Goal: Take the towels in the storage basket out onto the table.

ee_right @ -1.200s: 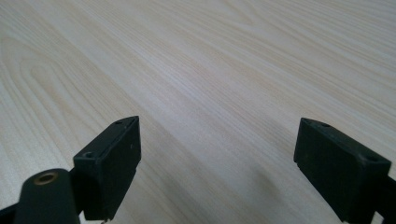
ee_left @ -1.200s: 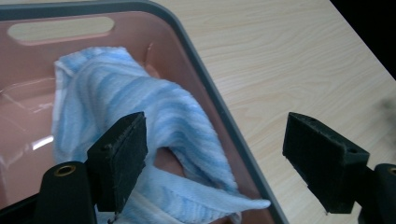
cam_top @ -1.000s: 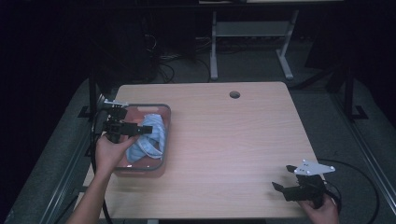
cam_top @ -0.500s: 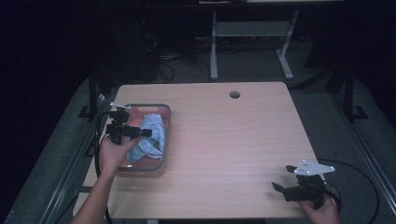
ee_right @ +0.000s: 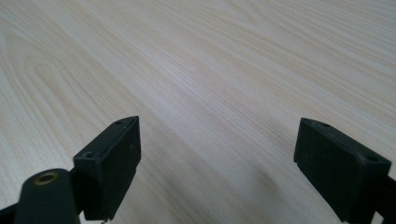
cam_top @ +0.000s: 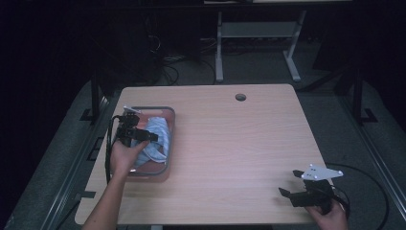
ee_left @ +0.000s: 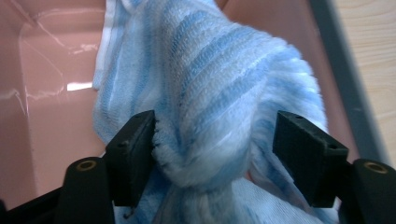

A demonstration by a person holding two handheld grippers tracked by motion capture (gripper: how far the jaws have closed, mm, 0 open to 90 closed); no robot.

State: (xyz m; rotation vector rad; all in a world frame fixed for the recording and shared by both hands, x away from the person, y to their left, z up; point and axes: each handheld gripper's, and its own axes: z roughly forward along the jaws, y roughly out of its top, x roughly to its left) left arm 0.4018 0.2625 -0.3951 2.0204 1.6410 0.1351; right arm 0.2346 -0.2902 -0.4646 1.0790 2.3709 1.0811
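Note:
A blue-and-white striped towel [cam_top: 160, 137] lies bunched in a pink tub with a grey rim [cam_top: 171, 143] at the table's left. My left gripper [cam_top: 149, 136] reaches down into the tub. In the left gripper view, a raised fold of the towel [ee_left: 219, 93] stands between the jaws of the left gripper [ee_left: 215, 135]. The jaws have just been closing on that fold. The left pad touches the cloth and the right pad stands just beside it. My right gripper [cam_top: 286, 192] rests open near the table's front right corner, with bare wood between its jaws [ee_right: 217, 154].
The light wooden table [cam_top: 239, 143] has a round cable hole [cam_top: 240, 97] near its far edge. The tub's pink wall [ee_left: 46, 93] and grey rim [ee_left: 336, 70] flank the towel. Behind the table are a desk frame and cables on a dark floor.
My left gripper has sunk lower into the tub, onto the towel. The right gripper has kept still.

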